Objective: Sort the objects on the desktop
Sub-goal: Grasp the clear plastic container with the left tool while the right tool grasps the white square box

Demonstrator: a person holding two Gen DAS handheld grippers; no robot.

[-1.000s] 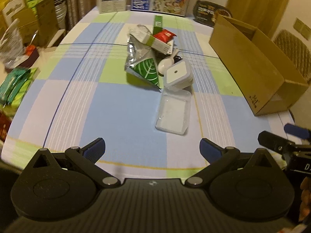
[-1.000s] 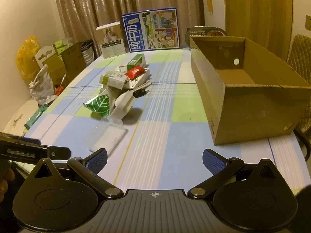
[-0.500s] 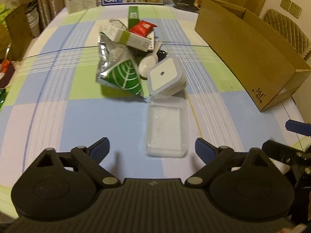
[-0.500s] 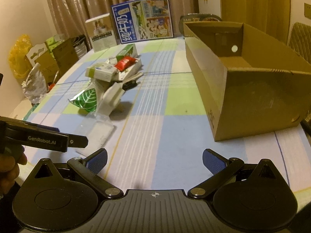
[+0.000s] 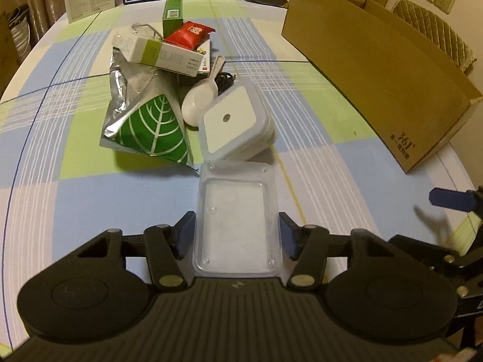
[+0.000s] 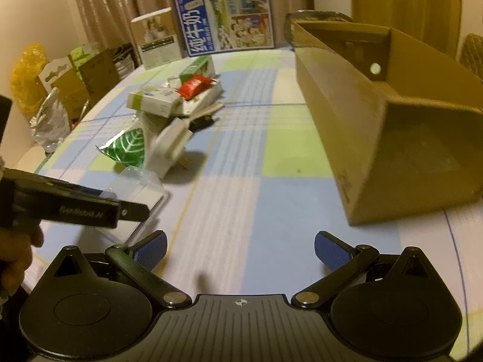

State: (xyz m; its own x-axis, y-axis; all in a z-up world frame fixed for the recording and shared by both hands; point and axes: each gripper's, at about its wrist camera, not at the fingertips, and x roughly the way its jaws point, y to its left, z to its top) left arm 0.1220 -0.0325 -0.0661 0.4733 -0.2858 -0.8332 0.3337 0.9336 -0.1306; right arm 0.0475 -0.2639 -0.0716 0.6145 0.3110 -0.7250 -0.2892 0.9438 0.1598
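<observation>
A clear plastic tray [image 5: 237, 226] lies flat on the checked tablecloth, nearest to me. My left gripper [image 5: 237, 235] straddles it. Its jaws are closing, and both blue pads [image 5: 184, 235] touch the tray's long sides. Behind the tray sits a pile: a white square container [image 5: 232, 123], a green leaf foil bag [image 5: 148, 129], a white scoop [image 5: 199, 102], a white-green carton [image 5: 163, 55] and a red packet [image 5: 190, 34]. My right gripper [image 6: 241, 250] hovers open over bare cloth, nothing between its fingers. In the right wrist view the left gripper [image 6: 75, 208] covers part of the tray [image 6: 135, 187].
An open cardboard box [image 5: 377, 69] [image 6: 392, 138] stands along the table's right side. A blue milk poster [image 6: 225, 18] and a white carton [image 6: 158, 42] stand at the far edge. Boxes and bags [image 6: 48, 90] crowd the floor at left. A padded chair [image 5: 434, 36] is behind the box.
My left gripper moved forward and down over the clear tray and its jaws narrowed from wide apart onto the tray's sides. My right gripper came slightly lower and closer to the cardboard box.
</observation>
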